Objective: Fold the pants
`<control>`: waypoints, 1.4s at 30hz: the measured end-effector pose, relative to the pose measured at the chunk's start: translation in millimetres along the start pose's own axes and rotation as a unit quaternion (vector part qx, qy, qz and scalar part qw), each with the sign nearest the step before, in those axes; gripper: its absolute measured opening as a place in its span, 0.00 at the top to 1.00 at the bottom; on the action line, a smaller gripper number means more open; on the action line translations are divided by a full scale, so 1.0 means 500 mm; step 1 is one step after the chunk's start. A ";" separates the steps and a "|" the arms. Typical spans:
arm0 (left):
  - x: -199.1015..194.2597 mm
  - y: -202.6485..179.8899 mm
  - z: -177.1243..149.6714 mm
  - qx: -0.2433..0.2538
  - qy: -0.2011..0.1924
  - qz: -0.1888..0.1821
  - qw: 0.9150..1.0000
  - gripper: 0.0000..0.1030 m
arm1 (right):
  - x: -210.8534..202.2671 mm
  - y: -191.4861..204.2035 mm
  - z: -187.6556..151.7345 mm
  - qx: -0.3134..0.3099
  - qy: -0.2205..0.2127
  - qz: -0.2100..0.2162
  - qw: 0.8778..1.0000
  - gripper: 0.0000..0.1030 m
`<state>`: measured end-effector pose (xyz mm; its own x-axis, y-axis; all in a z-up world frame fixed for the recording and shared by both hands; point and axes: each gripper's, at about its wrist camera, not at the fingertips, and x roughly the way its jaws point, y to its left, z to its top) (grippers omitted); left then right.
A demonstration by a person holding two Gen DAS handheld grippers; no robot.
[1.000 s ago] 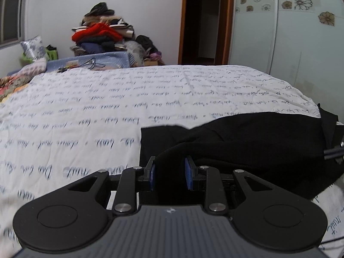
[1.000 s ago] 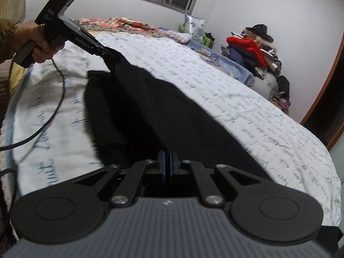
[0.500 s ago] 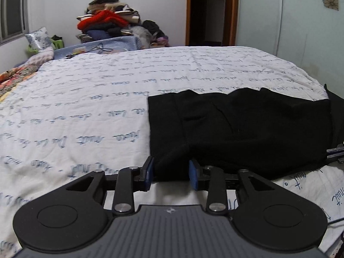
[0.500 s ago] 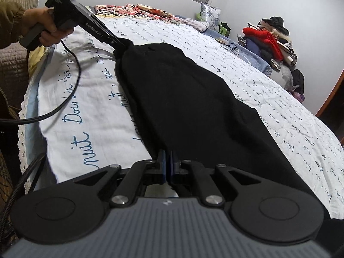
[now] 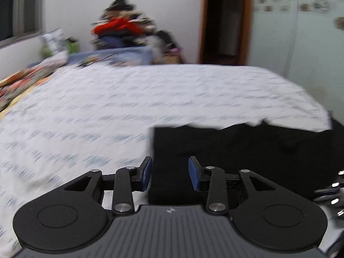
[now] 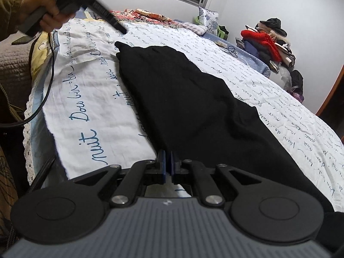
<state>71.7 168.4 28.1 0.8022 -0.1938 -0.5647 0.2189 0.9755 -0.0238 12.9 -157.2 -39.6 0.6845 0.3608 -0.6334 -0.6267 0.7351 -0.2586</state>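
Observation:
Black pants lie flat in a long strip along the near side of the white bedspread; in the left wrist view they fill the lower right. My left gripper is open and empty above the pants' near end; the right wrist view shows it lifted clear of the pants' far corner, held in a hand. My right gripper is shut, its pads nearly touching at the pants' near edge; whether it pinches cloth I cannot tell.
The white bedspread with blue script covers a wide bed. A pile of clothes stands past the far end, beside an open doorway. A patterned blanket and a pillow lie near the window. A black cable hangs off the bed's edge.
My left gripper has let go of the pants' end and lifted away; that end now lies flat on the bed. The right gripper has stayed shut at its end.

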 end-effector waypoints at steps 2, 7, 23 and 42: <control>0.009 -0.064 0.021 0.041 -0.009 -0.031 0.999 0.54 | -0.011 -0.005 0.006 -0.004 -0.003 0.003 1.000 0.90; 0.051 -0.243 0.037 0.138 -0.044 -0.097 0.985 0.28 | -0.044 -0.057 0.023 0.046 -0.035 -0.037 0.998 0.90; 0.188 -0.548 0.021 0.173 0.034 -0.241 0.954 0.28 | -0.150 -0.226 -0.085 0.189 0.010 -0.188 0.964 0.88; 0.278 -0.687 -0.014 0.137 0.077 -0.279 0.947 0.28 | -0.211 -0.531 -0.240 0.416 0.014 -0.370 0.830 0.00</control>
<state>104.0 -192.8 -48.2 0.4321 -0.6334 -0.6419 0.7386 0.6570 -0.1512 62.6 -459.5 8.1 0.7515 -0.3720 -0.5448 0.4443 0.8959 0.0012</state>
